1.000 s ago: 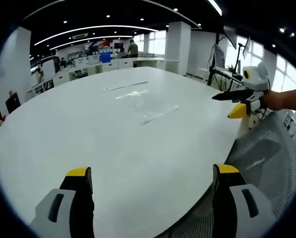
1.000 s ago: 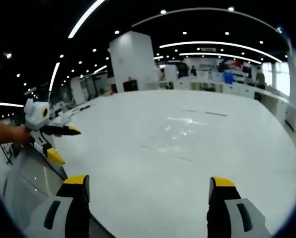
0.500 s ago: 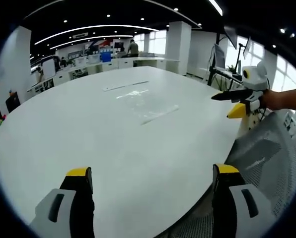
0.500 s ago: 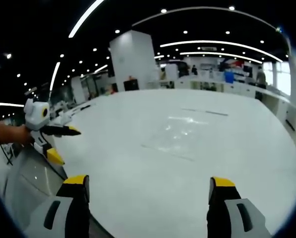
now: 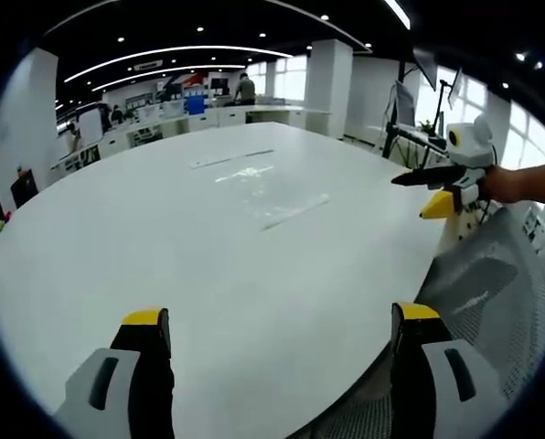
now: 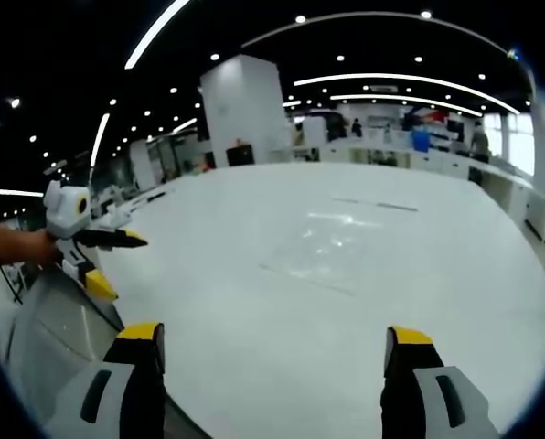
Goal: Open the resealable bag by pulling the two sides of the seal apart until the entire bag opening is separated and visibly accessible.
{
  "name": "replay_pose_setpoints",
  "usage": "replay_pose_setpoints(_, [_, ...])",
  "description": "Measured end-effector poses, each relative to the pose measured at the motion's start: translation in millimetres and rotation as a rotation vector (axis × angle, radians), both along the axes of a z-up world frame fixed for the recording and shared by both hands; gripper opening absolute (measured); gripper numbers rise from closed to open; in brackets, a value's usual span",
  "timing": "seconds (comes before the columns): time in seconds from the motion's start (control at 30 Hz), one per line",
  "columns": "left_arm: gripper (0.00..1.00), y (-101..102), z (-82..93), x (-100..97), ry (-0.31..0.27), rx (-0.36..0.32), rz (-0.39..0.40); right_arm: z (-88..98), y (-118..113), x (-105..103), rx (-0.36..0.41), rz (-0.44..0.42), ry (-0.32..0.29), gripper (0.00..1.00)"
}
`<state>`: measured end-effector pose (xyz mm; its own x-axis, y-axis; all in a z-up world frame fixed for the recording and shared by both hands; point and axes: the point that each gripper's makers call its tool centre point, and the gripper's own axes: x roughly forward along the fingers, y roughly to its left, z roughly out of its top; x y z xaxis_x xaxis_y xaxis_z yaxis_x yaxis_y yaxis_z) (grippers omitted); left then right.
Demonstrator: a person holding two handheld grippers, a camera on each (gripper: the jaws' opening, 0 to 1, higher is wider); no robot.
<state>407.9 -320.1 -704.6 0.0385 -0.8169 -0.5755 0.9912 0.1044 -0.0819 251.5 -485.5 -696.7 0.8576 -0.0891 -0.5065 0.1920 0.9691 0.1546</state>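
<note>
So basically nothing has changed over the last second. The clear resealable bag (image 5: 274, 195) lies flat on the white tabletop (image 5: 163, 247), out toward the middle, with its seal strip on the edge facing us, same spot as before. No gripper is touching it.

We're holding the left gripper (image 5: 282, 322) near the tabletop's near edge, well short of the bag, jaws spread wide with nothing between them. The right gripper (image 6: 271, 331) is the same story from its own side: jaws wide apart, nothing in them, bag (image 6: 320, 251) well ahead of it. In the left gripper view the right gripper (image 5: 432, 189) hangs off to the side of the bag, past the tabletop's rim, and it has barely drifted at all. In the right gripper view the left gripper (image 6: 108, 262) sits near the rim on the other side of the bag, also pretty much frozen.

What that means for the task, as far as we can judge: we haven't started. The seal looks shut and the bag flat. Both grippers need to travel in to the bag's seal edge, and pinching 2 thin film layers apart off a flat tabletop looks like the fiddly part.

A mesh chair back (image 5: 492, 293) sits beside the tabletop.
</note>
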Motion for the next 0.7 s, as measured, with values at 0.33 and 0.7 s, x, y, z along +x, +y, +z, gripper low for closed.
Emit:
replay_pose_setpoints(0.33, [0.98, -0.9, 0.6, -2.3, 0.001, 0.003, -0.007, 0.1, -1.2, 3.7, 0.002, 0.005, -0.003, 1.00])
replay_pose_setpoints(0.7, [0.98, -2.0, 0.6, -6.1, 0.000, 0.010, -0.019, 4.1, -3.6, 17.7, -0.012, 0.046, 0.006, 0.99])
